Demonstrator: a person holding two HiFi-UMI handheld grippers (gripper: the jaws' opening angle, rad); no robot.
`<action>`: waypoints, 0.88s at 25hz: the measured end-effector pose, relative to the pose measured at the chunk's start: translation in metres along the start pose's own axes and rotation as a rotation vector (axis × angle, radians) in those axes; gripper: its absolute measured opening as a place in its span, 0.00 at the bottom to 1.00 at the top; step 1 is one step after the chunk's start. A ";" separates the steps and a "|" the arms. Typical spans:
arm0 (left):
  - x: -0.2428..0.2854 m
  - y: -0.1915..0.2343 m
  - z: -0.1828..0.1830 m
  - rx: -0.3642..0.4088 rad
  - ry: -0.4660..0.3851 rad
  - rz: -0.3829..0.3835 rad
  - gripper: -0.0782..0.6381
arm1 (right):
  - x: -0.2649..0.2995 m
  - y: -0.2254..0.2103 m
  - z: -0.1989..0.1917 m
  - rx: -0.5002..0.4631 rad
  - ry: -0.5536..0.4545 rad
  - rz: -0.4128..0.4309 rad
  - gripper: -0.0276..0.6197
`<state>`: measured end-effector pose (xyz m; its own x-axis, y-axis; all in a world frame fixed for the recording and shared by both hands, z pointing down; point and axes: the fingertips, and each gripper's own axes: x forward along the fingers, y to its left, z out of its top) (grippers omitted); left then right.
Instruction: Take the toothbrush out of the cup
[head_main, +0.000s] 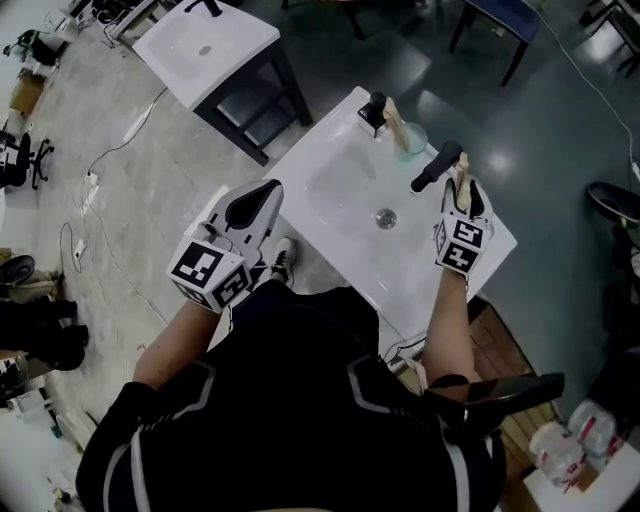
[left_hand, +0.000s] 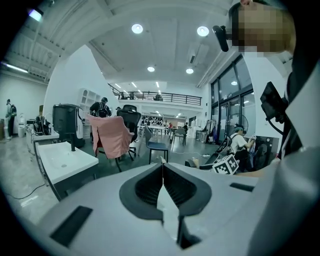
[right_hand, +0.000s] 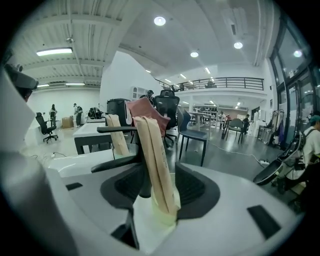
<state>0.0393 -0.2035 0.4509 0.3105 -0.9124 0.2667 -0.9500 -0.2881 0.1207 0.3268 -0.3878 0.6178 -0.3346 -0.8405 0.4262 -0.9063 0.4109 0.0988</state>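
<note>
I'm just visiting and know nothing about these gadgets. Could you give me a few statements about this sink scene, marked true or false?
1. The left claw is shut and empty. True.
2. The right claw is squeezed fully shut. False: its jaws stand wide apart, with a tan-wrapped toothbrush between them.
3. The faucet on the white sink is black. True.
4. The cup lies on the floor. False: it stands on the sink's far rim with a second toothbrush in it.

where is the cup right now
In the head view the clear cup sits at the far corner of the white sink top, just right of a small black fitting, ahead of the right gripper.
</note>
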 end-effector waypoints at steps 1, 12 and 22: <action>-0.001 0.001 -0.001 0.002 0.003 0.007 0.12 | 0.002 0.000 -0.001 -0.002 0.001 -0.001 0.35; 0.010 0.000 -0.007 0.010 0.001 0.043 0.12 | 0.016 -0.004 0.000 -0.010 0.002 -0.021 0.21; 0.025 -0.002 -0.007 0.016 0.019 0.028 0.12 | 0.008 -0.011 0.007 0.019 -0.023 -0.050 0.11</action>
<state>0.0489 -0.2234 0.4639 0.2840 -0.9145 0.2882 -0.9587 -0.2668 0.0980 0.3319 -0.4011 0.6140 -0.2939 -0.8678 0.4006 -0.9269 0.3612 0.1024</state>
